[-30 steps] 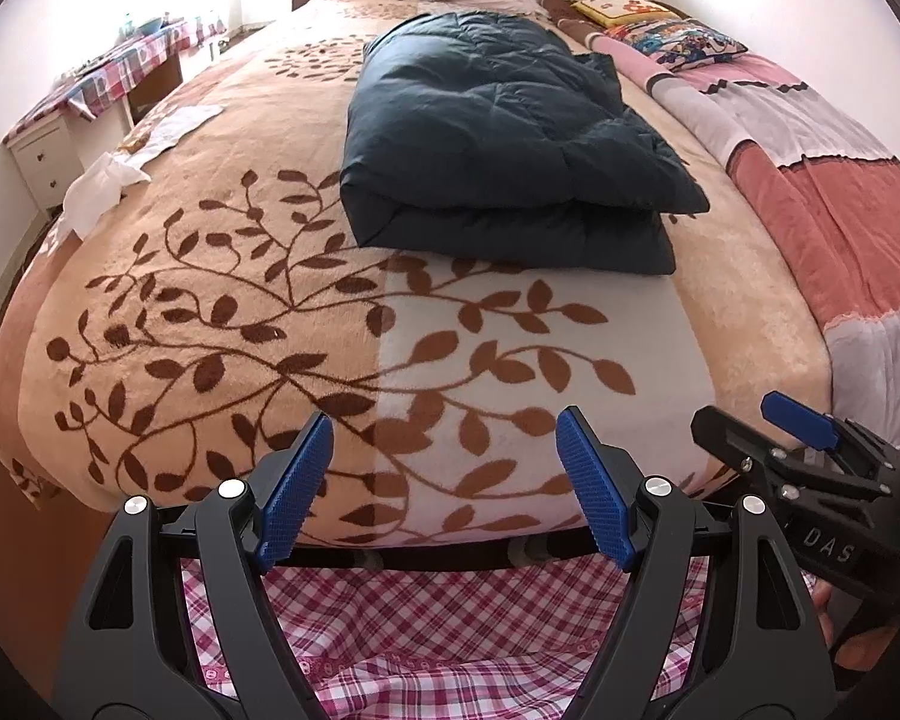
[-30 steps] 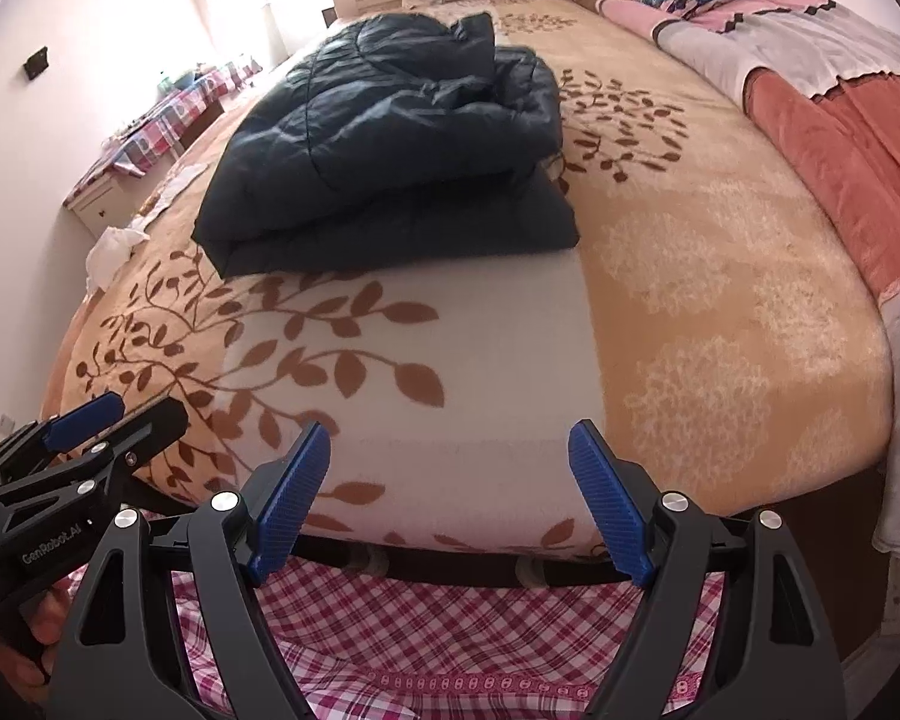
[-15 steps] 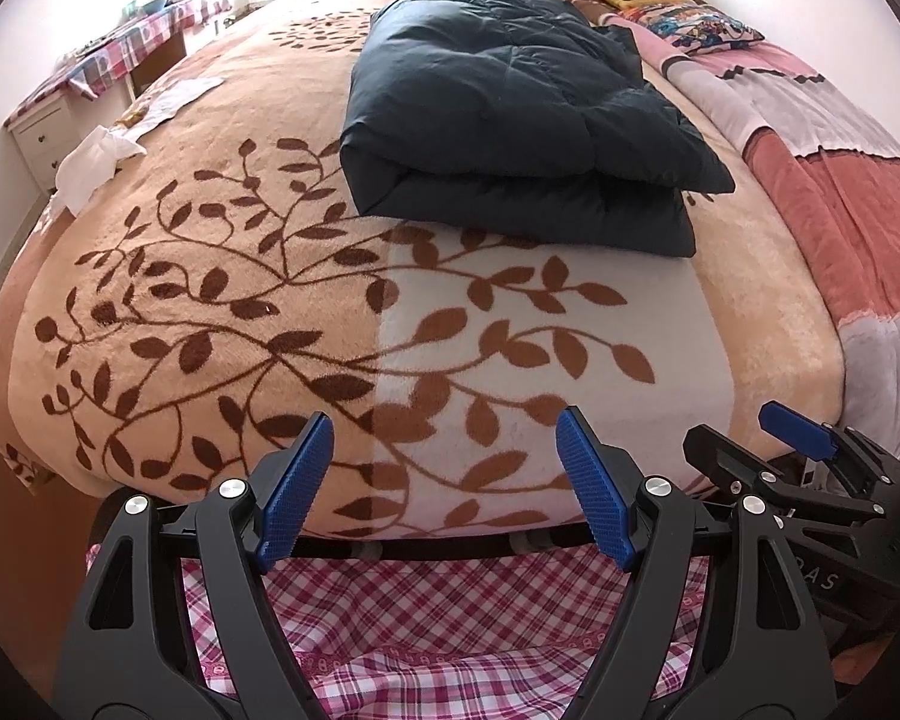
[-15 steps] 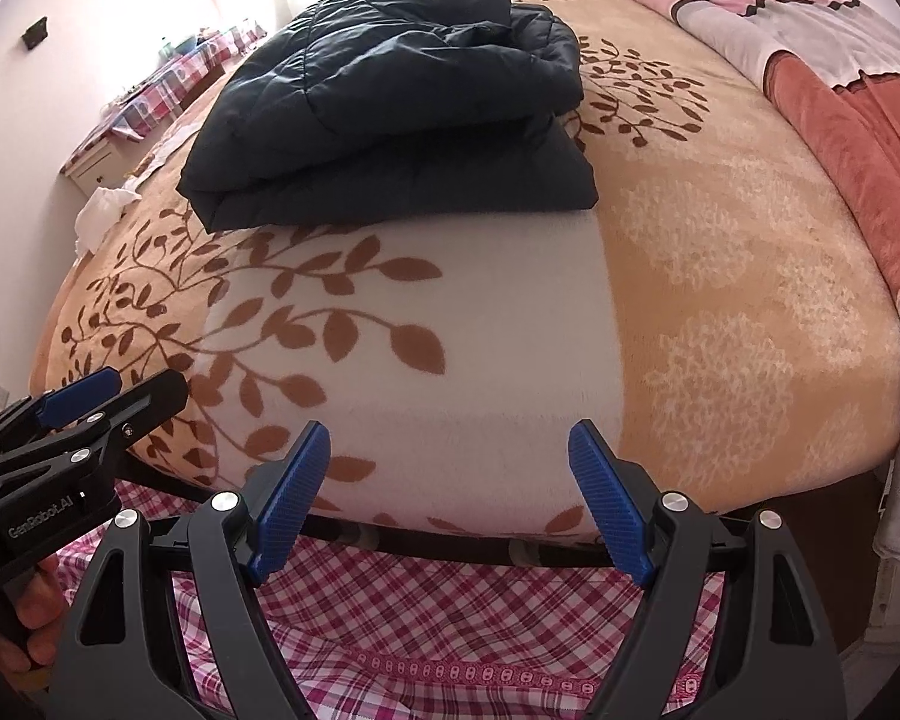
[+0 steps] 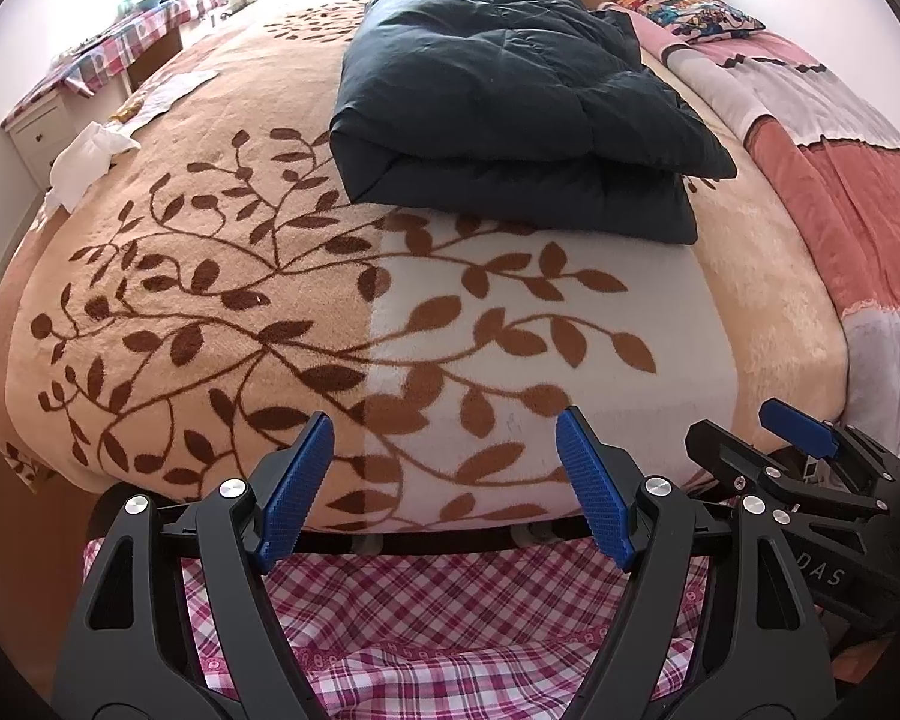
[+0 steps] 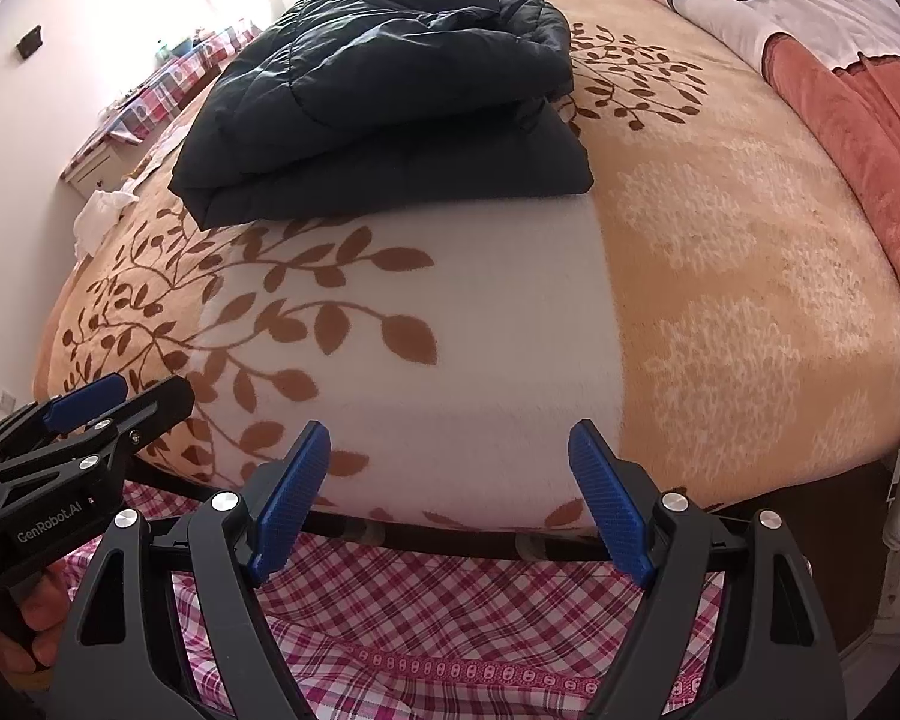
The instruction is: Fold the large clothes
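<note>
A dark navy padded jacket (image 5: 510,114) lies folded in a thick stack on the bed, towards the far middle; it also shows in the right wrist view (image 6: 384,90). My left gripper (image 5: 444,480) is open and empty, over the foot edge of the bed, well short of the jacket. My right gripper (image 6: 450,480) is open and empty too, beside the left one. The right gripper shows at the right edge of the left wrist view (image 5: 810,480); the left gripper shows at the left edge of the right wrist view (image 6: 78,438).
The bed carries a beige blanket with brown leaf print (image 5: 240,300). A pink and coral quilt (image 5: 840,168) lies along the right side, with pillows (image 5: 690,6) at the head. White crumpled paper (image 5: 87,156) lies at the left edge. Pink checked cloth (image 5: 450,630) hangs below the grippers.
Both grippers have moved forward towards the bed and the folded jacket, which looms larger. Both stay open.
</note>
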`<state>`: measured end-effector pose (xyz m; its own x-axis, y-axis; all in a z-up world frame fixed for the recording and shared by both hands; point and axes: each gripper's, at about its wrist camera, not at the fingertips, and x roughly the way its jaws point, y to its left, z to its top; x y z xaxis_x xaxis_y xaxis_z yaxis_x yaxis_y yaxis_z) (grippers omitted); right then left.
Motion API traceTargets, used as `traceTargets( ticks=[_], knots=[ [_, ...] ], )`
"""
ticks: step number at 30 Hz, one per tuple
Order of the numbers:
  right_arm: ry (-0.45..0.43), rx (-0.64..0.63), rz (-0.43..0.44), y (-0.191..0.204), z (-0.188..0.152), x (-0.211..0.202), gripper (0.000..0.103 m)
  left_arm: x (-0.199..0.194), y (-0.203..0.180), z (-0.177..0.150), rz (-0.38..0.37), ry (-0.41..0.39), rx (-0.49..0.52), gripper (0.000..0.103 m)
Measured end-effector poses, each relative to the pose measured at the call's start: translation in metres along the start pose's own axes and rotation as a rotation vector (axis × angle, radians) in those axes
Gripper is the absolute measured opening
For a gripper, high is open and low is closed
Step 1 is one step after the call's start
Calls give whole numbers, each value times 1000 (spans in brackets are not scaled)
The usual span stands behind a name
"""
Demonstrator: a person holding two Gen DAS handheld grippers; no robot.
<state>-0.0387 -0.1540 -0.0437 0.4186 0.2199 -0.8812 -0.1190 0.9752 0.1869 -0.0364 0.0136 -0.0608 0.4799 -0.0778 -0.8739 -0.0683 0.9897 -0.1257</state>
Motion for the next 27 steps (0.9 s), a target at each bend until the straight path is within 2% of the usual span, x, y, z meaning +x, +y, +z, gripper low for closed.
traceTargets(
  ticks=[27],
  knots=[
    [-4,-3,-4,2,-1,-5,80,-11,-1,-1,-2,-27,7,76]
  ],
)
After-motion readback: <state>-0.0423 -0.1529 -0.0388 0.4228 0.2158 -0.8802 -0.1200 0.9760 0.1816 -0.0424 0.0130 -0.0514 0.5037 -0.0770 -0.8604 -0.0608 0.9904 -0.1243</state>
